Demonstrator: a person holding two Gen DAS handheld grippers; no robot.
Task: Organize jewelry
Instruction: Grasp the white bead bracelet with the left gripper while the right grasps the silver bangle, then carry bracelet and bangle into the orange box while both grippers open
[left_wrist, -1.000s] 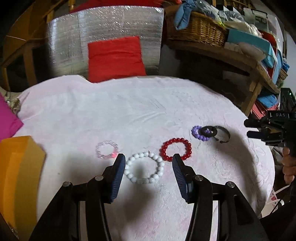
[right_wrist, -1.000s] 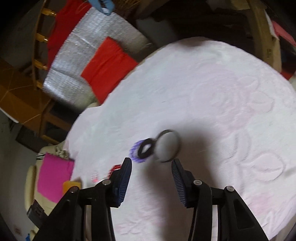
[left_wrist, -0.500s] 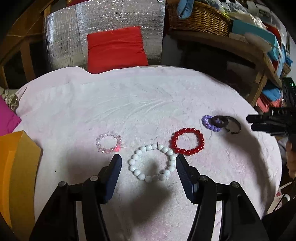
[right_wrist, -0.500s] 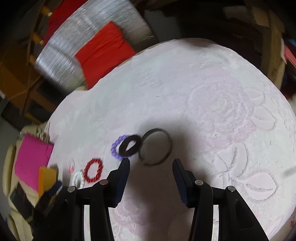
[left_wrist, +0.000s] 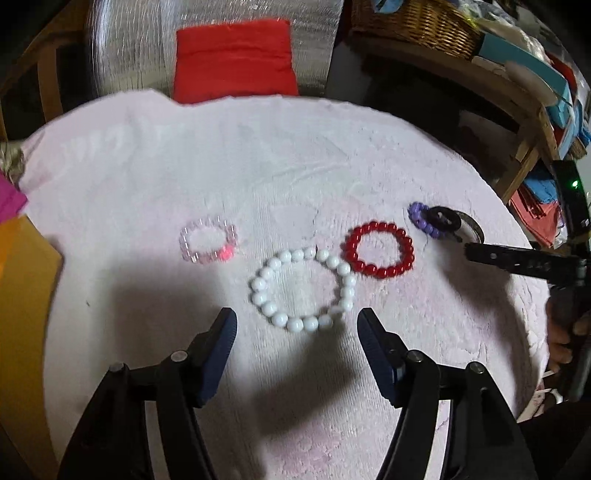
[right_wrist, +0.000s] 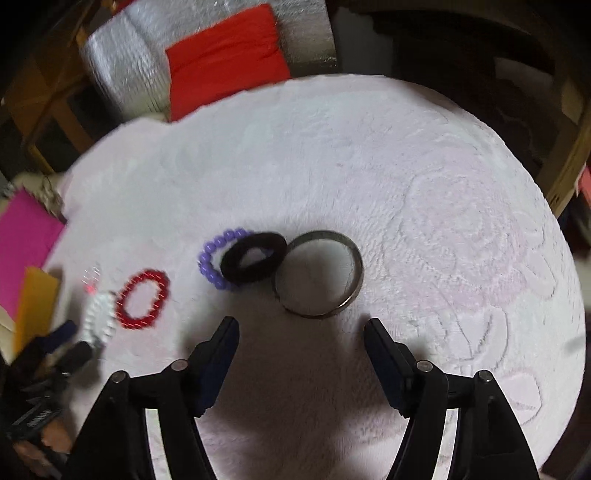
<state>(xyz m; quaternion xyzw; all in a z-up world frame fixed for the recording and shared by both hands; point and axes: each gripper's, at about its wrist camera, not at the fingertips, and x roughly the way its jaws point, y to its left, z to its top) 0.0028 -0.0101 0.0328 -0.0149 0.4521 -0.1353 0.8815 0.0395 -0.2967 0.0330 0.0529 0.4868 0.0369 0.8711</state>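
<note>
On the pale pink cloth-covered round table (left_wrist: 295, 166) lie a white bead bracelet (left_wrist: 303, 290), a red bead bracelet (left_wrist: 379, 249), a clear pink bead bracelet (left_wrist: 208, 240), and a purple bead bracelet (right_wrist: 216, 260) overlapped by a black hair tie (right_wrist: 253, 262) beside a metal bangle (right_wrist: 318, 273). My left gripper (left_wrist: 297, 332) is open and empty, just short of the white bracelet. My right gripper (right_wrist: 301, 338) is open and empty, just short of the bangle. The right gripper also shows at the right edge of the left wrist view (left_wrist: 517, 258).
A yellow box (left_wrist: 22, 295) and a magenta item (right_wrist: 26, 243) sit at the table's left edge. A red cushion (left_wrist: 234, 61) on silver foil stands behind the table. A wooden shelf with a wicker basket (left_wrist: 413, 26) and boxes is at the back right.
Both grippers have drawn back and up from the table. The right wrist view has swung level and now faces the bangle squarely. The jewelry has not moved.
</note>
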